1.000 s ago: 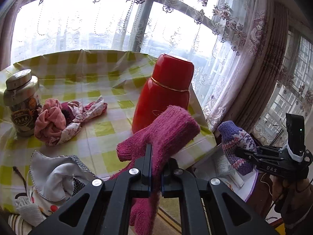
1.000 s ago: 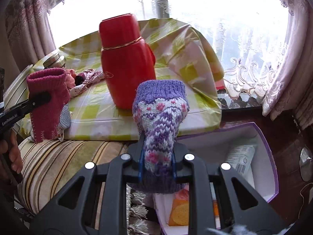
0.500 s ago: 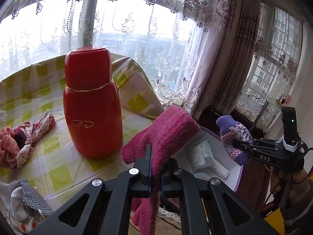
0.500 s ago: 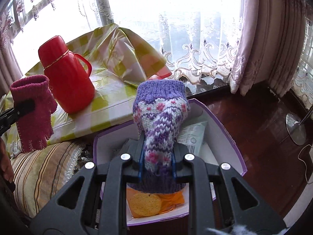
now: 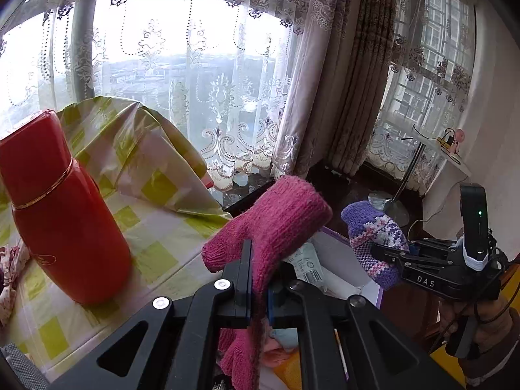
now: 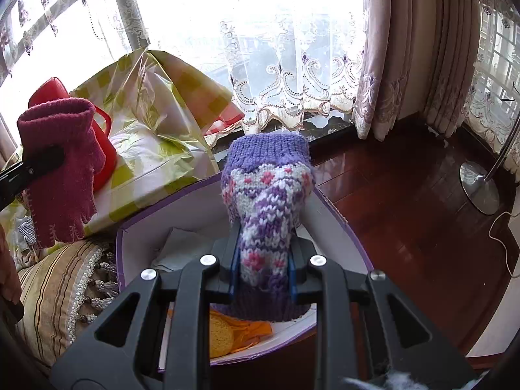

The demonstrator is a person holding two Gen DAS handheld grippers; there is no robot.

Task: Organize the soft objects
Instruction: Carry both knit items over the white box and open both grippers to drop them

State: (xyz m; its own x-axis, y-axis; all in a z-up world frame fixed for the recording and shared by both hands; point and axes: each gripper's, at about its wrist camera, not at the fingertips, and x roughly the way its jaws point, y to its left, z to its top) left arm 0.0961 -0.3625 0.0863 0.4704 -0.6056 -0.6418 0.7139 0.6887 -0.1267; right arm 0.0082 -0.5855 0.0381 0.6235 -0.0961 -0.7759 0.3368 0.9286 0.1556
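Two claws, two gloves, one box, one flask. Left claw (image 5: 259,279) clamped tight on the pink glove (image 5: 276,224), cuff up, fingers hanging below the jaws, held in the air at the near-left edge of the box (image 6: 338,217). Right claw (image 6: 264,269) has the purple glove (image 6: 266,195) between its pads, cuff up, directly over the open box; its jaws are opening, though the pads still touch the knit. Box is white inside with purple rim, on the floor just beside the surface (image 5: 156,260); inside it one yellow sponge (image 6: 219,334), orange cloth and a white packet (image 5: 305,263). One striped cushion (image 6: 55,286) left of the box. One red flask (image 5: 58,214) upright on the checked surface. Farther: lace curtains (image 6: 292,91), one lamp stand (image 6: 481,185) on wood floor. Versus a second ago: both claws swung from the surface toward the box; the tin and cloth heap have left the left view; the purple glove now hangs over the box rather than the surface edge.
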